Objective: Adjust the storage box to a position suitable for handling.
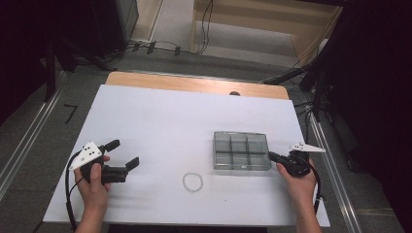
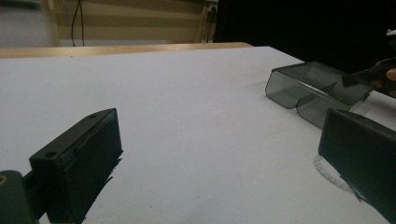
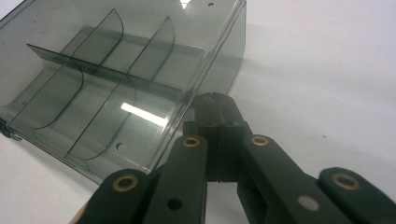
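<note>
1. Your right gripper point(image 1: 273, 156) has its jaws pressed together at the near right corner of the smoky clear compartment box point(image 1: 241, 150). In the right gripper view the tips point(image 3: 215, 103) meet right against the box's wall point(image 3: 205, 60); whether they pinch the rim or only touch it cannot be told.
2. Your left gripper point(image 1: 121, 154) is spread wide and holds nothing, resting low over the white table point(image 1: 160, 116), well left of the box.
3. The white bead bracelet point(image 1: 192, 182) lies flat on the table between your two grippers, just in front of the box's left corner. In the left gripper view it sits just beside the right-hand jaw.
4. Risk: the box looks light and slick. If your right gripper pushes rather than steadies, the box may skid or tip.
5. Risk: the bracelet is thin and loose. A wide-open left gripper closing on it flat may scrape the table and catch only one strand, or push it away.
6. Watch the trailing cable point(image 1: 68, 194), which could drag beads.
</note>
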Action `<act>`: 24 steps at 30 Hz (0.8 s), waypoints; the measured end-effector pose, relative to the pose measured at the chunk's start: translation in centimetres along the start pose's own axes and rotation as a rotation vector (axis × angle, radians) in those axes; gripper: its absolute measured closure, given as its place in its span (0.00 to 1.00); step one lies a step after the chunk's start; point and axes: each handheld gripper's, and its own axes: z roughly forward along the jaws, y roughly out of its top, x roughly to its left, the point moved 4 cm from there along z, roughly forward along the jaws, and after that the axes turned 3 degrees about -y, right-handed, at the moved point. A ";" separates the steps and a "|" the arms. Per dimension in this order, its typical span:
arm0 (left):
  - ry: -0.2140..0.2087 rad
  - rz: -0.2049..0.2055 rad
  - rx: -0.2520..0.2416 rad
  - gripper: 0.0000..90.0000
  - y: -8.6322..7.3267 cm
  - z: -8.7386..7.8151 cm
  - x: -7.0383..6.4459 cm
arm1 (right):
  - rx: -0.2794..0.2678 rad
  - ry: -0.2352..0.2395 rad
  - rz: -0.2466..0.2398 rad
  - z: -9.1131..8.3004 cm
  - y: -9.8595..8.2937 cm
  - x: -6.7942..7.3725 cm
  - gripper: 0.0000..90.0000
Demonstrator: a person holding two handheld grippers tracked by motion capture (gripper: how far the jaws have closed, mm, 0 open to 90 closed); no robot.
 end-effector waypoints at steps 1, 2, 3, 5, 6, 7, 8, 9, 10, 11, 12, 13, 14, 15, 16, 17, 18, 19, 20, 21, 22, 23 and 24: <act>0.000 0.000 0.002 0.00 0.0 0.0 0.0 | 0.000 0.000 0.000 0.0 0.0 0.0 0.98; 0.000 0.001 0.003 0.00 0.0 0.1 0.0 | 0.000 0.002 0.003 0.2 0.1 0.5 0.98; -0.004 -0.001 0.001 0.00 0.0 0.1 -0.1 | -0.001 0.003 0.004 0.3 0.2 0.7 0.98; -0.005 0.000 0.004 0.00 0.0 0.2 -0.1 | -0.002 0.005 0.001 0.5 0.2 1.0 0.98; -0.004 0.001 0.005 0.00 0.0 0.2 -0.2 | -0.005 0.005 -0.003 0.6 0.3 1.3 0.98; -0.005 0.000 0.006 0.00 0.0 0.2 -0.2 | -0.007 0.004 -0.008 0.7 0.4 1.6 0.98; -0.004 0.001 0.008 0.00 0.0 0.2 -0.2 | -0.009 0.001 -0.015 0.8 0.5 1.8 0.98; -0.006 0.001 0.008 0.00 0.0 0.3 -0.2 | -0.014 0.000 -0.016 0.9 0.6 2.2 0.98; -0.006 0.001 0.008 0.00 0.0 0.3 -0.2 | -0.014 0.000 -0.016 0.9 0.6 2.2 0.98; -0.006 0.000 0.009 0.00 -0.1 0.4 -0.3 | -0.018 0.002 -0.014 1.0 0.6 2.4 0.98; -0.006 -0.001 0.010 0.00 -0.1 0.4 -0.3 | -0.022 0.005 -0.007 1.0 0.7 2.6 0.98; -0.007 -0.004 0.009 0.00 -0.1 0.4 -0.3 | -0.027 0.001 -0.003 1.2 0.7 2.9 0.98; -0.009 -0.004 0.008 0.00 -0.1 0.5 -0.4 | -0.027 0.001 -0.003 1.2 0.7 2.9 0.98; -0.011 -0.002 0.011 0.00 -0.1 0.5 -0.4 | -0.028 0.003 0.000 1.2 0.8 3.1 0.98; -0.010 0.000 0.013 0.00 -0.1 0.6 -0.4 | -0.031 0.002 0.000 1.3 0.8 3.2 0.98; -0.012 0.000 0.015 0.00 -0.1 0.6 -0.4 | -0.031 0.004 0.008 1.4 0.8 3.3 0.98; -0.016 -0.001 0.014 0.00 -0.1 0.7 -0.6 | -0.034 0.009 0.018 1.5 0.8 3.6 0.98; -0.016 -0.001 0.014 0.00 -0.1 0.7 -0.6 | -0.035 0.011 0.021 1.6 0.8 3.7 0.98; -0.016 0.002 0.017 0.00 -0.1 0.8 -0.6 | -0.035 0.011 0.021 1.6 0.8 3.7 0.98; -0.019 0.005 0.020 0.00 -0.1 0.9 -0.7 | -0.032 0.014 0.024 1.6 0.8 3.8 0.98; -0.022 0.004 0.022 0.00 -0.2 0.9 -0.8 | -0.030 0.027 0.026 1.7 0.8 3.9 0.97; -0.025 0.005 0.024 0.00 -0.2 1.1 -0.9 | -0.031 0.027 0.025 1.7 0.8 4.0 0.97; -0.025 0.005 0.024 0.00 -0.2 1.1 -0.9 | -0.031 0.027 0.025 1.7 0.8 4.0 0.97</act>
